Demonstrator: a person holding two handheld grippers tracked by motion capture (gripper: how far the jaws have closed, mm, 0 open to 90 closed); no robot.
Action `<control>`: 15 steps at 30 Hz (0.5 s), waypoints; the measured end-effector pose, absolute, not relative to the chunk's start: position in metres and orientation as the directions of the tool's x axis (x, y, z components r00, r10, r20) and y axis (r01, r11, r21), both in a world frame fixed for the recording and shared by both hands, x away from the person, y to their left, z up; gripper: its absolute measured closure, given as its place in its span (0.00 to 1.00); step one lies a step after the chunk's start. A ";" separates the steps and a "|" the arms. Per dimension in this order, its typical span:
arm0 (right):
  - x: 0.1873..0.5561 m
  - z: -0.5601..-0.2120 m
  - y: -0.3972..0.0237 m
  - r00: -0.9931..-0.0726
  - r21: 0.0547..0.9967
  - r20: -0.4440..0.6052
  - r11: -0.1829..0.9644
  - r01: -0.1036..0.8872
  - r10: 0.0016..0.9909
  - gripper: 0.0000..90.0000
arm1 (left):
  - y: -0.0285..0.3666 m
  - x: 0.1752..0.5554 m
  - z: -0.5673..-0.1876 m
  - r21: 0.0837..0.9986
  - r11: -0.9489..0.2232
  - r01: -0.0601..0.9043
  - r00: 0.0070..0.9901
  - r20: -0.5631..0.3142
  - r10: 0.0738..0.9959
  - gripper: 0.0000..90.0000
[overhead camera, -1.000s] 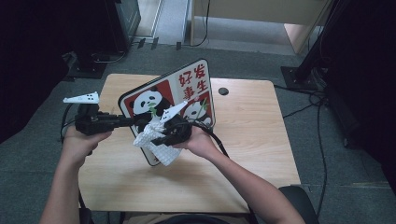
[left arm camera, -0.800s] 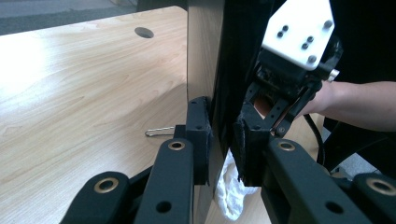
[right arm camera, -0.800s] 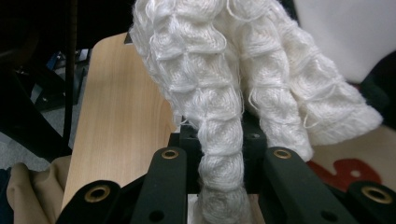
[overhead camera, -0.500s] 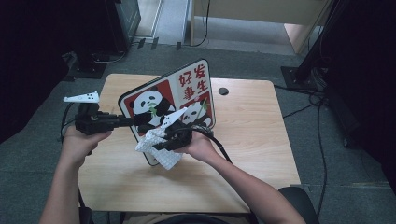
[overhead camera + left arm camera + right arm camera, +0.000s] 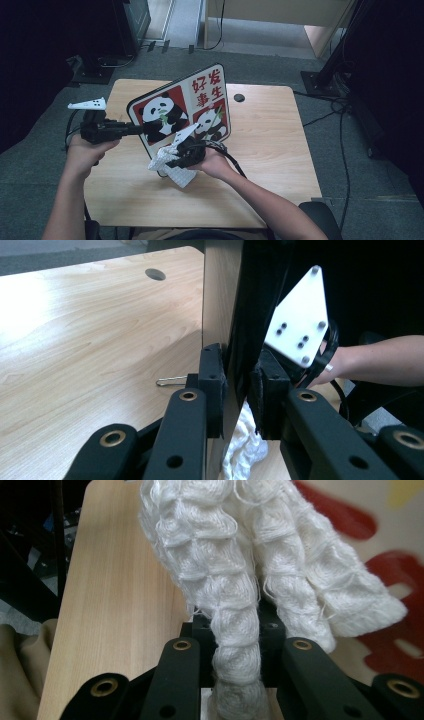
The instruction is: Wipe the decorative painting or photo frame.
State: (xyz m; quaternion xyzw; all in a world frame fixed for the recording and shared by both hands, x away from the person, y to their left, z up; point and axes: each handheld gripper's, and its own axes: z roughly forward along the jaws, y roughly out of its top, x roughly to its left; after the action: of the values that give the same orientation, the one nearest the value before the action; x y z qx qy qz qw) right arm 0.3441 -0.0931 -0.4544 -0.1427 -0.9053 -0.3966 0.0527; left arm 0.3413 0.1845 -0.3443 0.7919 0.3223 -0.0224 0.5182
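Observation:
A panda-print board with red panels and Chinese characters stands tilted up on the wooden table. My left gripper is shut on the board's left edge; in the left gripper view its pads clamp the board's edge. My right gripper is shut on a white knitted cloth pressed against the board's lower front corner. In the right gripper view the cloth bunches between the jaws and spreads upward over the printed board. The cloth hangs below the left jaws too.
A round cable hole sits near the table's far edge. A small wire clip lies on the tabletop behind the board. Black stands and cables crowd the floor to the right; a dark cabinet stands at the back left.
My right gripper has slid down the board's face toward its lower corner, taking the cloth along. The left gripper and the board have kept still.

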 end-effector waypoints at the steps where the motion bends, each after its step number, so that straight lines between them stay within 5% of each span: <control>1: 0.344 -0.456 -0.093 -0.953 0.700 0.209 0.648 0.301 0.218 0.86 | 0.185 0.342 -0.344 0.806 -0.255 0.534 0.791 -0.370 0.487 0.87; 15: 0.341 -0.478 -0.094 -0.950 0.674 0.233 0.671 0.310 0.205 0.86 | 0.185 0.342 -0.344 0.808 -0.257 0.530 0.795 -0.369 0.481 0.86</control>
State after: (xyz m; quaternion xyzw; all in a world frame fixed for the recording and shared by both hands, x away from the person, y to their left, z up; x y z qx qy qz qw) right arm 0.3414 -0.0943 -0.4775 -0.1415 -0.9113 -0.3804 0.0689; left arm 0.3423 0.1847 -0.3444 0.7926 0.3190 -0.0238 0.5192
